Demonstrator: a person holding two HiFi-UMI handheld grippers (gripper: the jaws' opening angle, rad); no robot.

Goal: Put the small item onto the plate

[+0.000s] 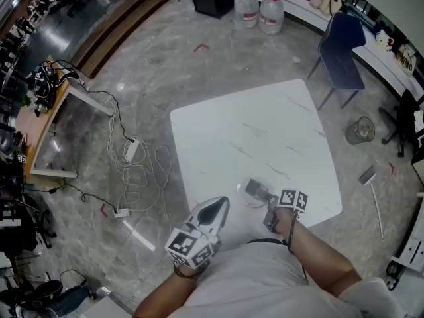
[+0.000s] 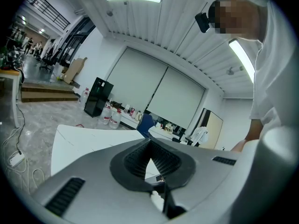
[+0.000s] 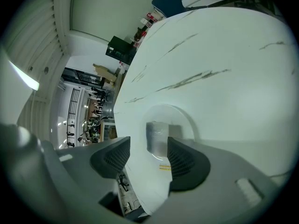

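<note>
A small pale grey block point(image 3: 156, 136) lies on a clear round plate point(image 3: 187, 116) near the front edge of the white marble-look table point(image 3: 210, 45). My right gripper point(image 3: 148, 157) is open, its dark pads either side of the block's near end and not pressing on it. From the head view, the block point(image 1: 255, 189) sits just ahead of the right gripper point(image 1: 270, 211) at the table's near edge point(image 1: 252, 138). My left gripper point(image 1: 215, 211) hovers by the table's near left edge; in its own view the left gripper point(image 2: 150, 160) has its pads together with nothing between them.
A blue chair point(image 1: 341, 48) stands beyond the table's far right corner, with water jugs point(image 1: 258, 10) behind it. A wire bin point(image 1: 360, 130) and a long-handled tool point(image 1: 372, 184) are on the floor to the right. Cables and a power strip point(image 1: 131, 150) lie on the left.
</note>
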